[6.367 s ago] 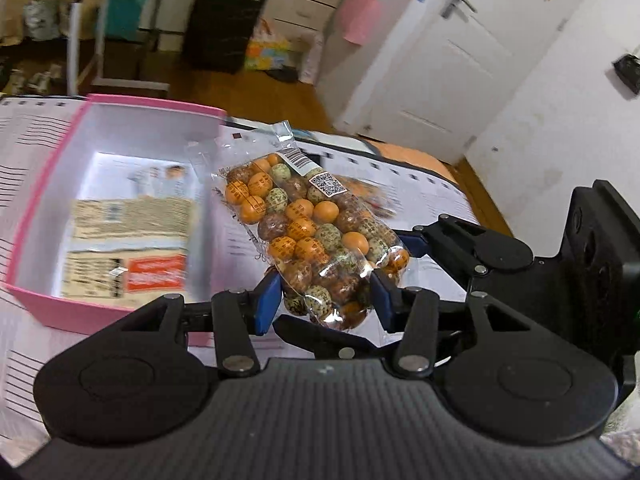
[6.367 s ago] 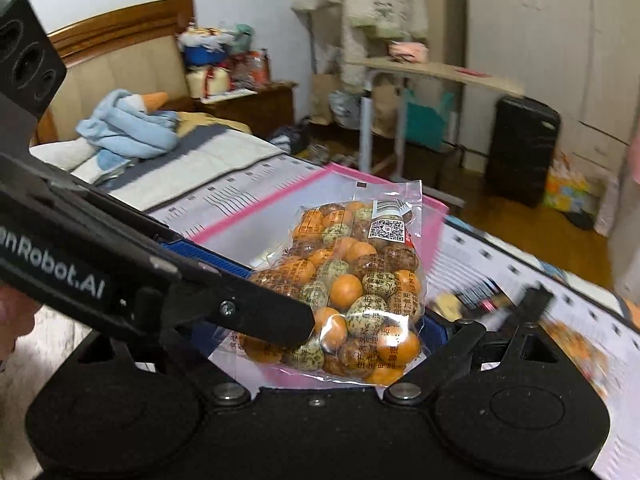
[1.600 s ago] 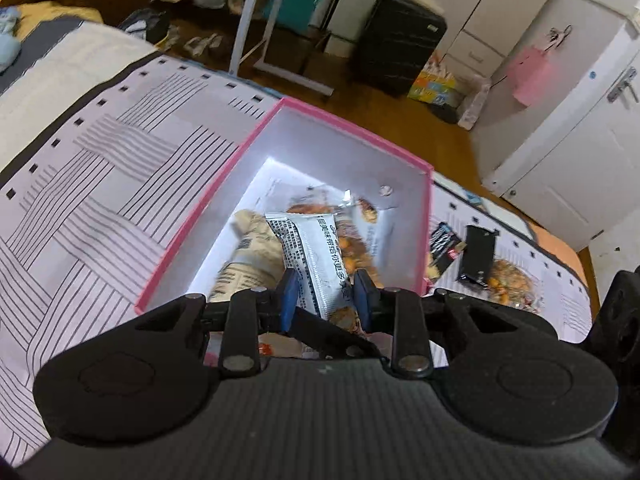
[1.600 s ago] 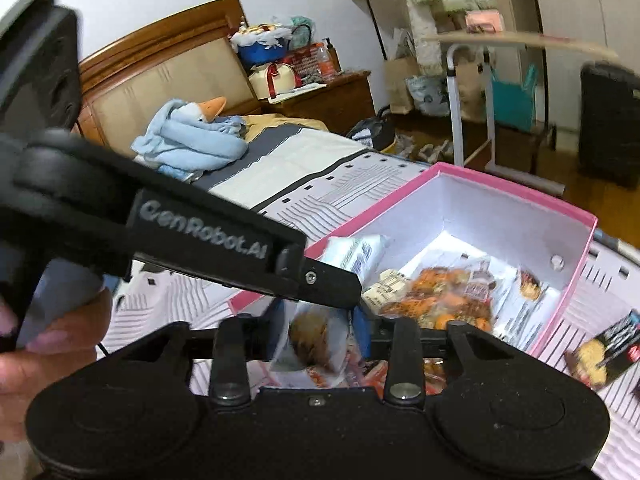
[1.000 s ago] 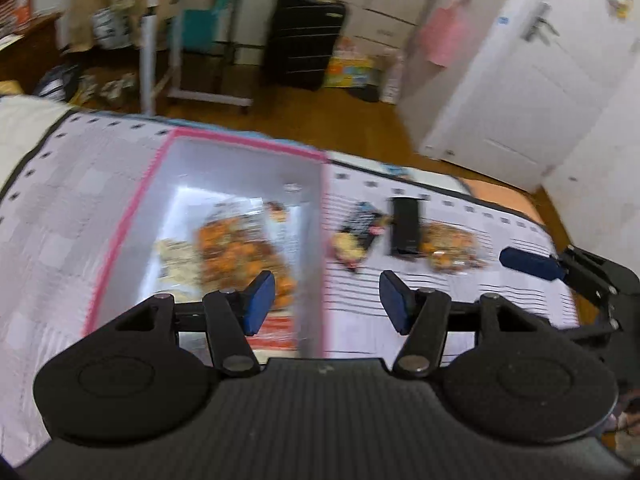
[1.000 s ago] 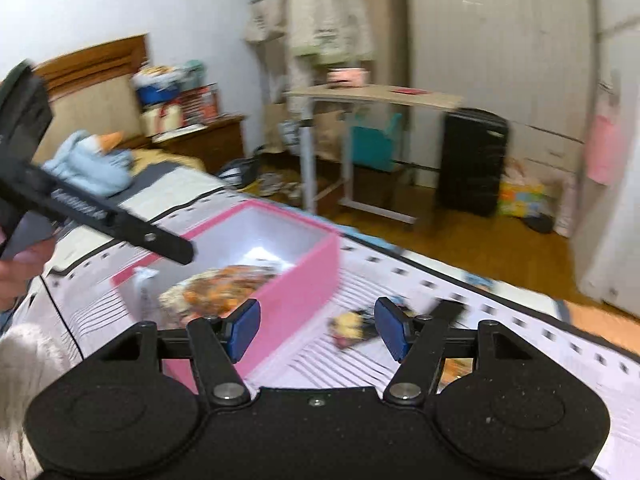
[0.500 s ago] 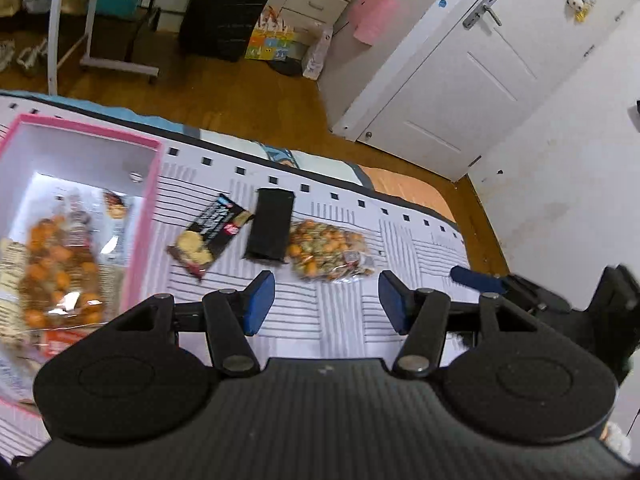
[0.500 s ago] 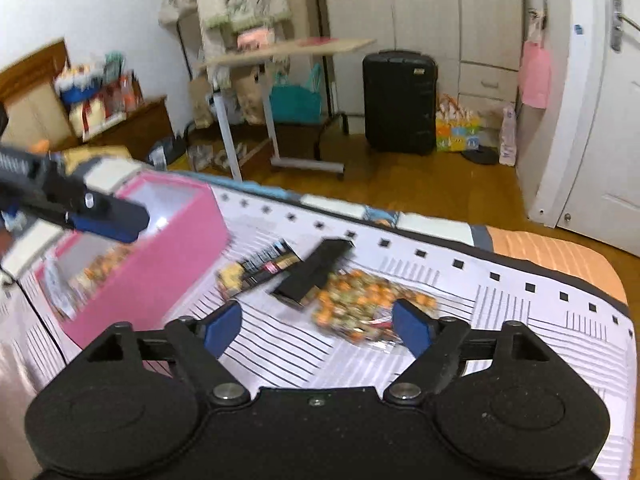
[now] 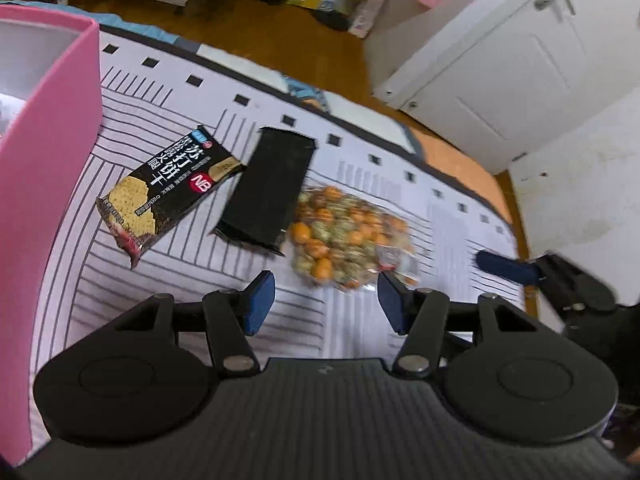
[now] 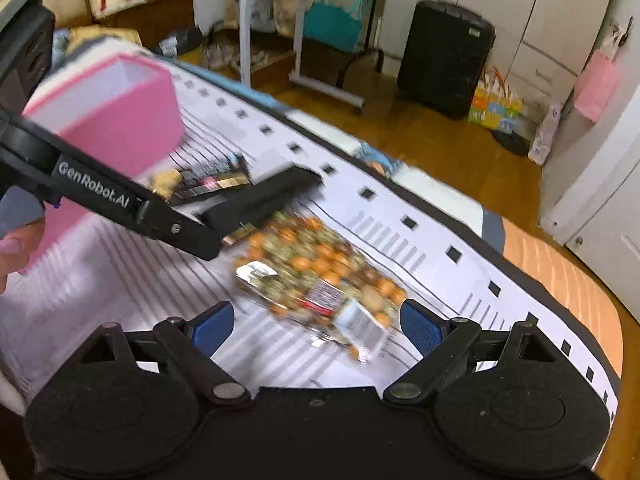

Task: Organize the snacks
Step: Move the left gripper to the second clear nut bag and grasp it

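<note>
Right wrist view: my right tongs (image 10: 316, 330) stand wide and hold nothing; their jaws have just been opening.
Nearest thing: the bag of coated nuts (image 10: 320, 280) lies on the bed sheet (image 10: 420, 240) just past my right tips, at about 12 o'clock, with nothing pressing on it.
Long axis: the bag runs from 10 o'clock to 4 o'clock in this view, label end nearest me, so it lies slantwise across my jaw line.
Left tongs: my left tongs (image 9: 324, 306) are parted about halfway and empty; the same bag (image 9: 344, 236) sits at their 12 to 1 o'clock, just beyond the tips.
Nearer hand: I judge the right is better placed, since the bag's near end falls between its blue pads (image 10: 212, 330).
Further out: the plain black packet (image 9: 268, 194) touches the bag's far-left edge at 11 o'clock, and the cracker packet (image 9: 168, 190) lies beside that at 10 o'clock.
Container: the pink box (image 9: 48, 152) stands at 9 o'clock, well apart from the bag.
Box contents: from here I see only its outer wall and a strip of pale inside, so I cannot tell what it holds.
</note>
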Demonstrator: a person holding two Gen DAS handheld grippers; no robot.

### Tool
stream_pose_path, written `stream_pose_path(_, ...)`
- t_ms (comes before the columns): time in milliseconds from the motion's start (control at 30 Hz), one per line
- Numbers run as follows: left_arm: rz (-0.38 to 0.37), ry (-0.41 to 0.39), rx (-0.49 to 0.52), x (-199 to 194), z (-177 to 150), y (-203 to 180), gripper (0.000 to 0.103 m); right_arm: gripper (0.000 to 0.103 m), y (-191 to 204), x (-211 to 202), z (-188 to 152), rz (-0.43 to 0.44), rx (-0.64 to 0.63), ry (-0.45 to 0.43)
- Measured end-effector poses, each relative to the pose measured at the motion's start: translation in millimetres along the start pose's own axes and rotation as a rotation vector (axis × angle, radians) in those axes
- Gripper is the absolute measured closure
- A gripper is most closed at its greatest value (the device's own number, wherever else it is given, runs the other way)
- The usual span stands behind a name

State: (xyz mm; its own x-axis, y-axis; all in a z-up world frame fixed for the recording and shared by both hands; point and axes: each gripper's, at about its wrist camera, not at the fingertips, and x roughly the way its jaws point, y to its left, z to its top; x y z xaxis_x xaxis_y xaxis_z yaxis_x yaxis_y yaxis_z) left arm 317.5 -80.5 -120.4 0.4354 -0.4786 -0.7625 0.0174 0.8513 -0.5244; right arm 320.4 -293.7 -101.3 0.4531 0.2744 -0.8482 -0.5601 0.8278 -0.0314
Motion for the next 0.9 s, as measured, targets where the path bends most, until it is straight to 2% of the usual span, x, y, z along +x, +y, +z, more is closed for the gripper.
stream_pose_path(67,0.033,0.008,-0.001,18.6,0.3,4.0,0.048,0.01,-11.8,12.0,-1.7,0.008,0.005,0.021)
stream_pose_path(167,0.034,0.036,-0.009,42.0,1.1,10.4,0.049,0.01,-21.8,29.9,-0.4,0.01,-0.047,0.043)
stream_pose_path(333,0.035,0.029,0.002,55.2,1.4,14.7,0.049,0.008,-20.8,64.5,15.4,0.092,-0.209,0.129)
stream_pose_path(400,0.03,0.03,0.01,55.4,2.7,14.5,0.049,0.0,-10.6,81.7,22.0,0.122,-0.325,0.172)
stream_pose_path(500,0.025,0.052,0.021,57.4,5.4,14.2,0.05,0.0,-3.5,94.5,27.5,0.158,-0.438,0.191)
stream_pose_path(567,0.02,0.076,0.006,58.2,6.8,15.0,0.053,0.0,-11.6,99.3,32.8,0.208,-0.401,0.211)
stream_pose_path(633,0.015,0.091,0.001,56.3,6.4,15.3,0.053,0.0,-14.4,97.1,30.2,0.219,-0.391,0.196)
stream_pose_path(833,0.003,0.084,-0.05,51.5,0.5,20.3,0.053,0.001,-9.7,79.8,12.1,0.176,-0.269,0.166)
stream_pose_path(900,-0.005,0.082,-0.073,48.8,-1.3,23.0,0.053,0.001,-5.7,74.8,5.0,0.136,-0.238,0.158)
